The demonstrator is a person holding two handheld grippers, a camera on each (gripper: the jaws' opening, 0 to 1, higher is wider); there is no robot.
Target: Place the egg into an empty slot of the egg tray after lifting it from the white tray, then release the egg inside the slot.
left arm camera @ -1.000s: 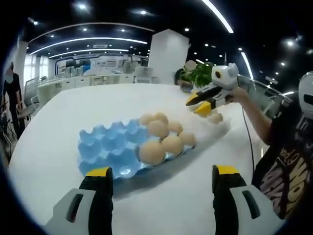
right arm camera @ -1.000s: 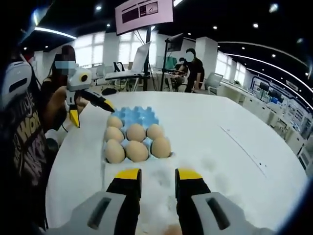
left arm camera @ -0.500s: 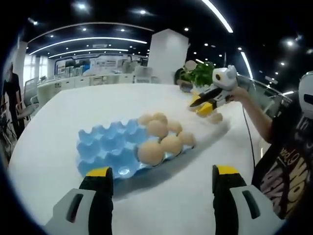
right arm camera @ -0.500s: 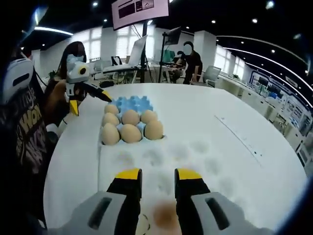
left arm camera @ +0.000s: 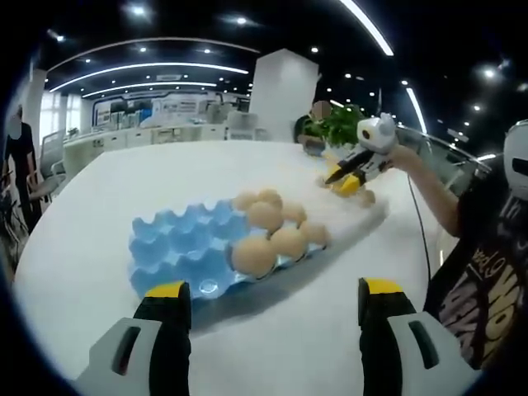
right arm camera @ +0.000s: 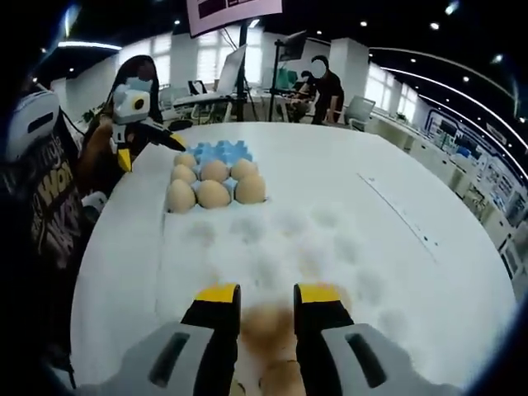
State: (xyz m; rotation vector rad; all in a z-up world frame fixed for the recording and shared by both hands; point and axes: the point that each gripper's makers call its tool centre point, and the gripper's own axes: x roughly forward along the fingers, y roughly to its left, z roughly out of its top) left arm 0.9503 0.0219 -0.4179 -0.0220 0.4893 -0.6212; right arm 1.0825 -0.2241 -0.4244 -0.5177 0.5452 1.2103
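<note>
R gripper (right arm camera: 267, 299) is sitting low over the white tray (right arm camera: 346, 247), jaws spread narrowly w/ a tan egg (right arm camera: 266, 323) lying between the yellow tips. Contact btwn jaws and egg: cannot tell, the egg is blurred. A second egg (right arm camera: 280, 378) is showing just below it, near the gripper body. In the left gripper view the same tool (left arm camera: 348, 175) is appearing at upper right, held by a hand (left arm camera: 402, 158), tips pointing down at an egg on the white tray (left arm camera: 363, 216).

L gripper (left arm camera: 271, 290) is hovering above the table (left arm camera: 99, 190) w/ jaws spread wide, nothing between them. In the right gripper view it (right arm camera: 148, 142) is hanging beside the far left edge of the blue egg tray (right arm camera: 216, 150).

Blue egg tray (left arm camera: 177, 247) is lying flat on the table, touching the end of the white tray. Six eggs (right arm camera: 213, 193) are filling the two rows nearest the white tray; slots at the other end are standing vacant.

Background: people standing at desks (right arm camera: 318, 91), a potted plant (left arm camera: 338, 125).
</note>
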